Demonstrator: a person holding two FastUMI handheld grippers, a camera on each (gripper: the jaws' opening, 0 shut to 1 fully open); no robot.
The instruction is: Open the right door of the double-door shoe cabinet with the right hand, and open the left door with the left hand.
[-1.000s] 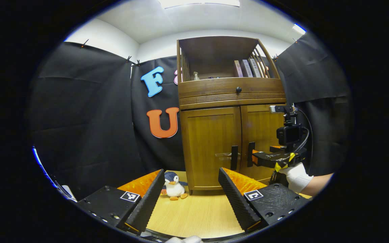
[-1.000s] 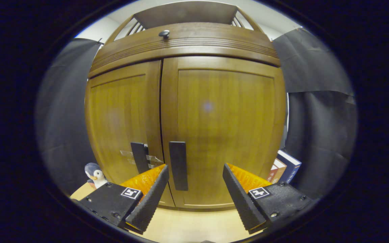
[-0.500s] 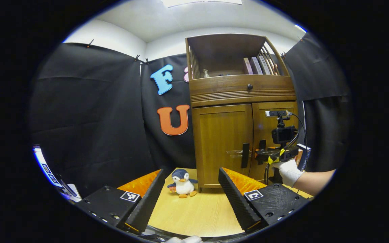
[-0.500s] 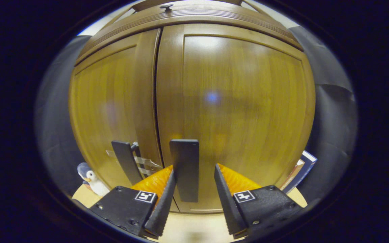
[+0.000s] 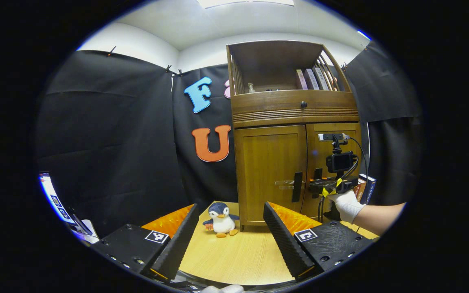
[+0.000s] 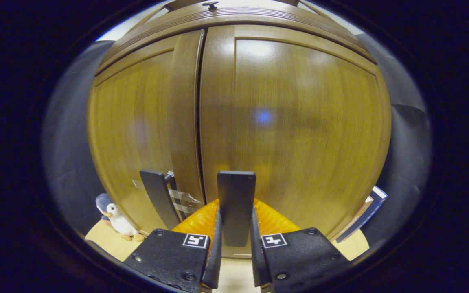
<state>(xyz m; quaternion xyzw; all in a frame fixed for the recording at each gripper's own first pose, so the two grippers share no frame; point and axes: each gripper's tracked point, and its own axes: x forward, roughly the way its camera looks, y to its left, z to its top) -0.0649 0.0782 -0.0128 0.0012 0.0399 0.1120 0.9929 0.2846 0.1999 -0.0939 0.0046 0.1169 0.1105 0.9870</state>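
Note:
The wooden shoe cabinet [image 5: 295, 118] stands on the table with both doors closed. My right gripper [image 6: 235, 211] is shut on the dark vertical handle [image 6: 236, 191] of the right door [image 6: 307, 122], one finger pressing each side. The left door [image 6: 136, 122] carries its own handle [image 6: 159, 197] just beside it. In the left gripper view a gloved hand [image 5: 346, 205] holds the right gripper [image 5: 320, 186] at the door handles. The left door handle [image 5: 297, 186] is free. My left gripper [image 5: 230, 206] hangs open over the table, well short of the cabinet, holding nothing.
A plush penguin [image 5: 220, 219] sits on the light wooden table [image 5: 238, 260] at the cabinet's left front corner. Books [image 6: 367, 209] lean against the cabinet's right side. More books [image 5: 310, 79] stand on the open top shelf, above a drawer with a knob [image 5: 303, 104].
The right gripper moved in to the right door handle and its fingers closed onto it. The left gripper drew back slightly and stayed open. Both doors are still closed.

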